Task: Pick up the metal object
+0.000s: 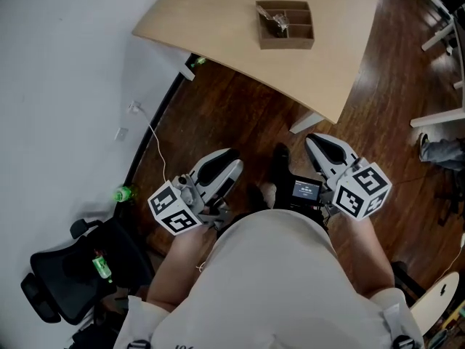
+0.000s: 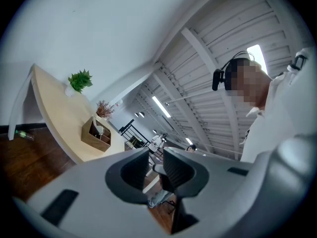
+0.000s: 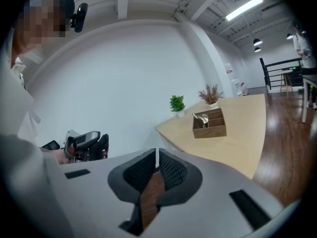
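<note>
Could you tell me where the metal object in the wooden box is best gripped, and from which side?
Probably the upper end of the metal object, which seems to poke above the rim of the wooden box. Come from above, since the box walls close its sides; its finer shape is too small to tell.

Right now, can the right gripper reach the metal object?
Probably not: the right gripper sits near the person's waist, while the metal object lies in the wooden box on the table ahead. Nothing blocks the way; stepping closer should do.
</note>
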